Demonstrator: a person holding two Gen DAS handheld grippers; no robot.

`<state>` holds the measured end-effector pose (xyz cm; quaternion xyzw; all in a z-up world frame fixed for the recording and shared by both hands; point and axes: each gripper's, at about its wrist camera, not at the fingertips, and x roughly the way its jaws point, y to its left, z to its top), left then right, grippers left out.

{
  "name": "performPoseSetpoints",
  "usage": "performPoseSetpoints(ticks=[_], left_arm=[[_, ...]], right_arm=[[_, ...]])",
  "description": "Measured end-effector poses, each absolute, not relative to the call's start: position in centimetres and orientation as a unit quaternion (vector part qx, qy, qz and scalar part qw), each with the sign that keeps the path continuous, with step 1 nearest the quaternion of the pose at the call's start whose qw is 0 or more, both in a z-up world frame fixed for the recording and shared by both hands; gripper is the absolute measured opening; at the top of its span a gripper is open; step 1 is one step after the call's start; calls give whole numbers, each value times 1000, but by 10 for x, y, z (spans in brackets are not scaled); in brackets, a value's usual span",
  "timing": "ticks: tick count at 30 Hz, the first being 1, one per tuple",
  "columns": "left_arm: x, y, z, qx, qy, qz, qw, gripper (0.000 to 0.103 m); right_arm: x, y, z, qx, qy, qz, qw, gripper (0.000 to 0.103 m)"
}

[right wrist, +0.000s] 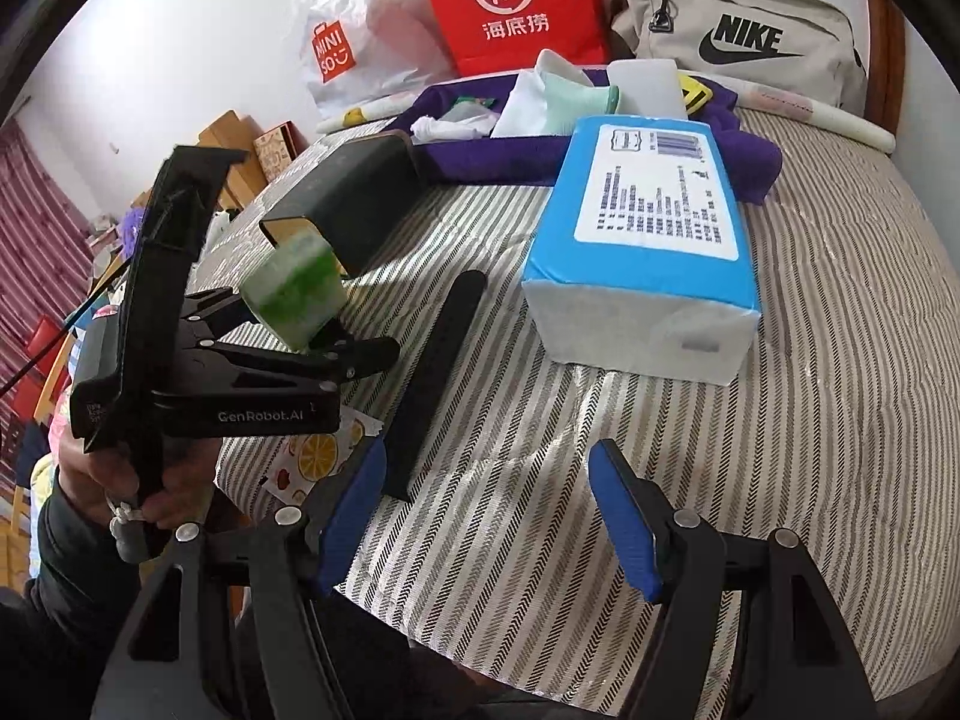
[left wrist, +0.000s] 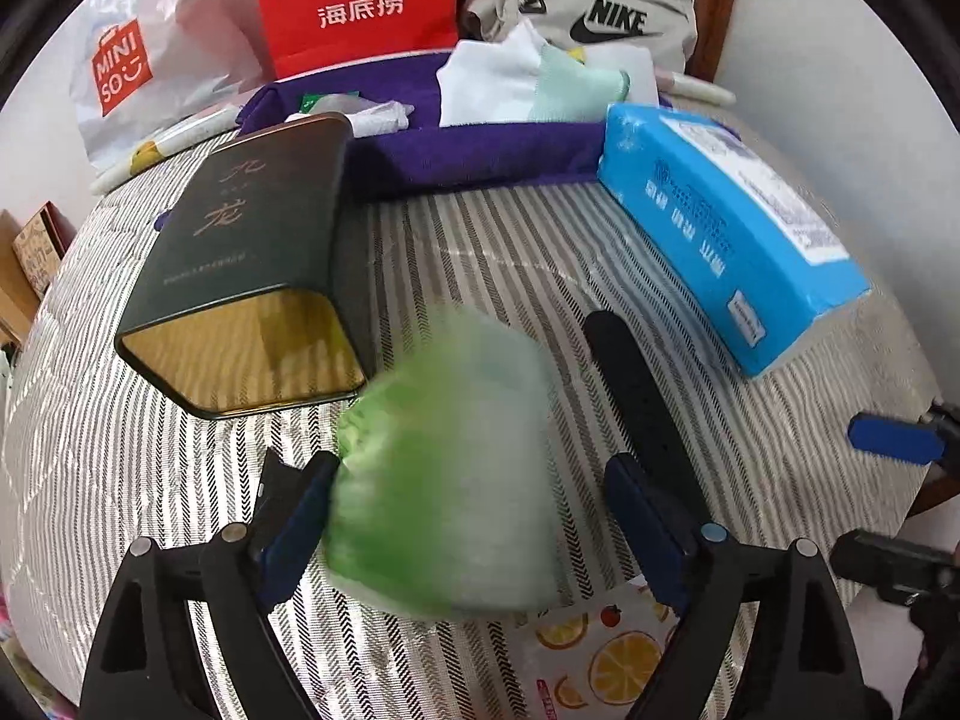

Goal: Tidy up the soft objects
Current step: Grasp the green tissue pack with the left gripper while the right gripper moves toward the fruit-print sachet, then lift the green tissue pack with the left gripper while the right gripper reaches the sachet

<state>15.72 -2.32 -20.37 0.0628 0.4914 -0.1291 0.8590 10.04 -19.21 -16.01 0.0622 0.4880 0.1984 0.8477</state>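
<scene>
A soft green-and-white packet (left wrist: 444,480) (right wrist: 294,288), blurred, sits between the fingers of my left gripper (left wrist: 474,468) (right wrist: 300,330). The left pad (left wrist: 300,516) touches it; the right pad (left wrist: 642,528) stands clear of it, so the jaws are open. It hangs just in front of the open mouth of a dark green tin (left wrist: 240,264) (right wrist: 354,198) lying on its side. My right gripper (right wrist: 487,456) is open and empty above the striped bedspread (right wrist: 810,396). White and mint cloths (left wrist: 576,93) lie on a purple cloth (left wrist: 468,156).
A blue tissue pack (left wrist: 726,222) (right wrist: 648,228) lies right of centre, a black strap (left wrist: 642,396) (right wrist: 438,372) between it and the tin. A fruit-print sachet (left wrist: 600,660) lies near the bed's edge. A red bag (left wrist: 354,0), a Miniso bag (left wrist: 120,66) and a Nike bag (left wrist: 600,6) line the back.
</scene>
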Motion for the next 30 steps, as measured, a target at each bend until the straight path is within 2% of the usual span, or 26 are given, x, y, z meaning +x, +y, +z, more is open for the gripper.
performPoseSetpoints(ticks=[2,4,16,30], left_arm=[[157,-16,-202,37,488,-138,861,87],[157,-9,-199,15,483,-150,862,73],[148,22,-182,-16,467,-150,871,72],[140,79,-183,-41,467,-101,878,72]], right_arm=[[101,-192,-162,62,488,197,848,70],[102,-190,-164,62,490,196,847,70],[97,-155,-168,54,483,241,840,70],[89,-86,-175,-9,471,263,842,71]])
